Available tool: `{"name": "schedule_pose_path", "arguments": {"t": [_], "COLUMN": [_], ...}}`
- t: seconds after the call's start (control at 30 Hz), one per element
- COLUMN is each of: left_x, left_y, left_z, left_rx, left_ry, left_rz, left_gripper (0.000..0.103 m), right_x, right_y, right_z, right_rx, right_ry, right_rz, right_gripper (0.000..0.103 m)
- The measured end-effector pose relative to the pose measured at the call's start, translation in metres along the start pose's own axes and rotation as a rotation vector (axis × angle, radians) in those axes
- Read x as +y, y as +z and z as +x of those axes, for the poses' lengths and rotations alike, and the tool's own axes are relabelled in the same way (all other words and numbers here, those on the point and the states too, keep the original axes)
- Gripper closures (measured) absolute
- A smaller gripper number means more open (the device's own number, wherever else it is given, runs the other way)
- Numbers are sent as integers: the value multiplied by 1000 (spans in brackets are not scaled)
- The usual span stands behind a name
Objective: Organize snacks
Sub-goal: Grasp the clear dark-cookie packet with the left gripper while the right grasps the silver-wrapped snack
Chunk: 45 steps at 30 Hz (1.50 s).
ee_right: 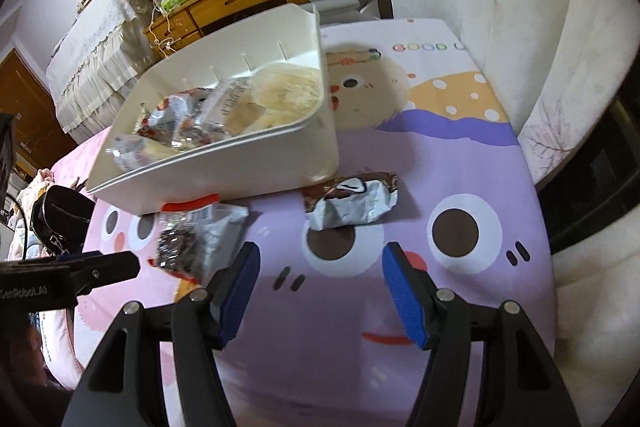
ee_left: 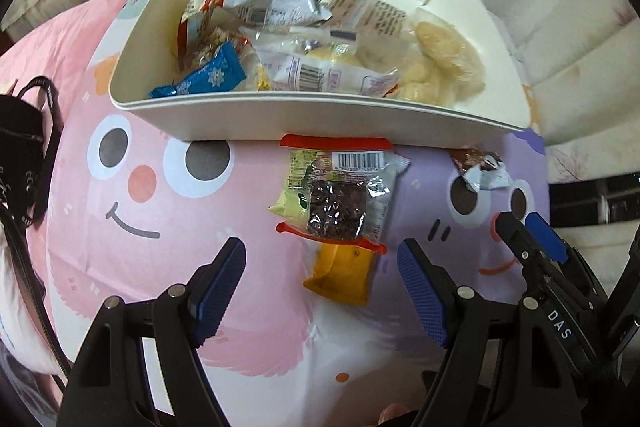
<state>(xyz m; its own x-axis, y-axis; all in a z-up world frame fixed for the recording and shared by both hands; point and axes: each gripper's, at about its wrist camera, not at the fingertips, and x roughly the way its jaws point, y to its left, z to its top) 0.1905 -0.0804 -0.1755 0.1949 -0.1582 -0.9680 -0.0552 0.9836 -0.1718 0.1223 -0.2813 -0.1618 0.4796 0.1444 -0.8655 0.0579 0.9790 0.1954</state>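
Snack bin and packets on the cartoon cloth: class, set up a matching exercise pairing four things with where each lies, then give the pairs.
Things
1. white bin
2. orange packet
3. silver-brown packet
4. blue snowflake packet

Places
A. inside the bin
B. alone on the purple part of the cloth
C. partly under the clear red-edged packet
D. on the cloth, full of snacks

Pairs: 1-D, 2-C, 3-B, 4-A

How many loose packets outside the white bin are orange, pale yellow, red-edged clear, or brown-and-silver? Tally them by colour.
Orange packet: 1
Pale yellow packet: 1
Red-edged clear packet: 1
Brown-and-silver packet: 1
Total of these: 4
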Motion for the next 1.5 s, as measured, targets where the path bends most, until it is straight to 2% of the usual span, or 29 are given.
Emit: {"name": "schedule_pose_path", "arguments": {"t": [0.17,0.4,0.7,0.9,1.03,1.17,1.2,1.23,1.27,1.5], "left_x": [2,3,1,-3,-15,-15,-14,-11,-10,-10], "left_y": [4,10,21,23,28,29,29,27,27,21], "left_z": [15,38,57,64,69,67,65,63,61,47], "left_rx": [2,3,10,7,-1,4,3,1,1,-4], "left_ry": [29,59,53,13,3,-9,-12,-10,-14,-34], "left_rz": [-44,-54,-41,-37,-41,-56,-58,-59,-61,-46], "left_gripper": [26,26,26,40,48,50,58,60,60,63], "right_x": [-8,-12,-10,-7,-6,-5,-4,-4,-3,-3], "right_y": [5,13,17,19,19,18,18,19,19,20], "right_z": [20,44,58,66,71,71,71,71,71,67], "right_rx": [0,-23,-66,-71,-66,-63,-61,-59,-56,-34], "right_ry": [-10,-51,-38,-32,-26,-13,-10,-7,-6,-20], "right_rz": [-15,-68,-112,-119,-139,-151,-152,-155,-156,-145], "right_gripper": [25,24,25,25,27,34,35,39,43,48]}}
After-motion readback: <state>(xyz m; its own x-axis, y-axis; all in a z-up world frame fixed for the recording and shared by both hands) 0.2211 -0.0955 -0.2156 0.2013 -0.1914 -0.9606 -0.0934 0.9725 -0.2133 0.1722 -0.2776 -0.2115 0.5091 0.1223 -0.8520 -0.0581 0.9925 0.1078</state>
